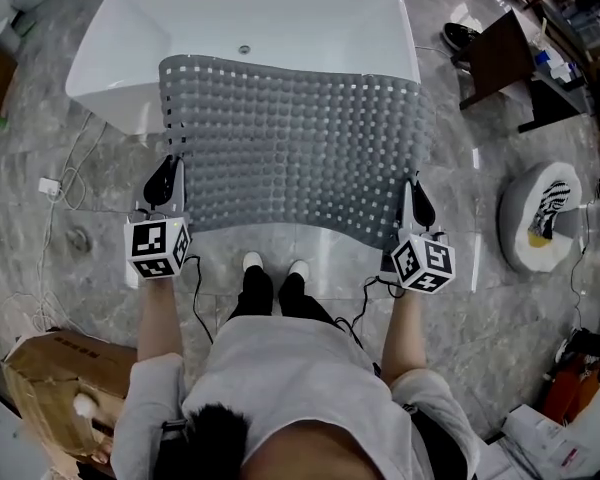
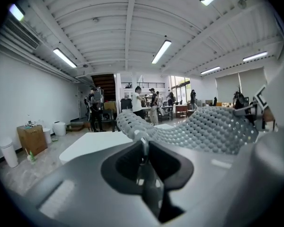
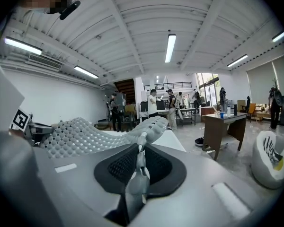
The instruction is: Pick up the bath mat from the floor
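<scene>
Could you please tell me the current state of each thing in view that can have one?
bath mat: held up off the floor, spread flat between both grippers, above the tub.
left gripper: shut on the bath mat's near left corner.
right gripper: shut on the bath mat's near right corner.
bathtub: empty, no water visible.

Grey bath mat [image 1: 295, 143], near corners in left hand-held gripper [image 1: 170, 168] and right hand-held gripper [image 1: 412, 190], over white bathtub [image 1: 280, 18]
</scene>
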{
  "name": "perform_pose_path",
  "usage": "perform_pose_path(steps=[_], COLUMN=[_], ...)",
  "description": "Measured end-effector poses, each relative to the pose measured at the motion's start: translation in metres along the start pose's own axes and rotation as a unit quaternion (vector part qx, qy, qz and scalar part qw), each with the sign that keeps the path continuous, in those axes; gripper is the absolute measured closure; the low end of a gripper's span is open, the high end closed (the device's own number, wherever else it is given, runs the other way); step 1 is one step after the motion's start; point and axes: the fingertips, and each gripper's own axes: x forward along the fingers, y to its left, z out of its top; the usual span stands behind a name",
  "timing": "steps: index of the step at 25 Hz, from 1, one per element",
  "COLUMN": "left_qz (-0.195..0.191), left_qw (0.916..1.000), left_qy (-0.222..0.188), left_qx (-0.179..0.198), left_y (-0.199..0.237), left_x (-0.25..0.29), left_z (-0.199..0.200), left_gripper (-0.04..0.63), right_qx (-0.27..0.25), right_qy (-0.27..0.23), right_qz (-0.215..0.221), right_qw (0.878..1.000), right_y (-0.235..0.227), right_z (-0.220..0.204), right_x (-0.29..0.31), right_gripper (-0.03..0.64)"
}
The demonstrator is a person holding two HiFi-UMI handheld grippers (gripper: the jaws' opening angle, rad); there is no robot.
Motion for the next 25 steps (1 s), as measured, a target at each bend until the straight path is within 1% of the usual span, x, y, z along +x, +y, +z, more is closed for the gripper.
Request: perform_pose_path(steps=[11, 17, 25], left_qz=[0.003, 0.017, 0.026], left_qw=[0.9974, 0.9938, 0.9903], left_qy=[-0.071, -0.109, -0.135], left_qx=[0.014, 0.017, 0.022], left_y=[-0.001, 0.005, 0.002], left_x=[-0.024, -0.045, -0.059], left_z=[0.068, 0.099, 0.117], left_gripper=[0.551, 0.549, 0.549], right_qx=[-0.015, -0.022, -0.021], right_qy=[-0.062, -0.095, -0.118], right_qz=[0.006, 0.010, 0.013], right_qw=[0.998, 0.995, 0.993], right_y=[0.000, 0.003, -0.006], right_z=[0.063, 0.095, 0.107], right_x=[-0.023, -0.037, -0.047], right_gripper=[0.574, 0.574, 0.571])
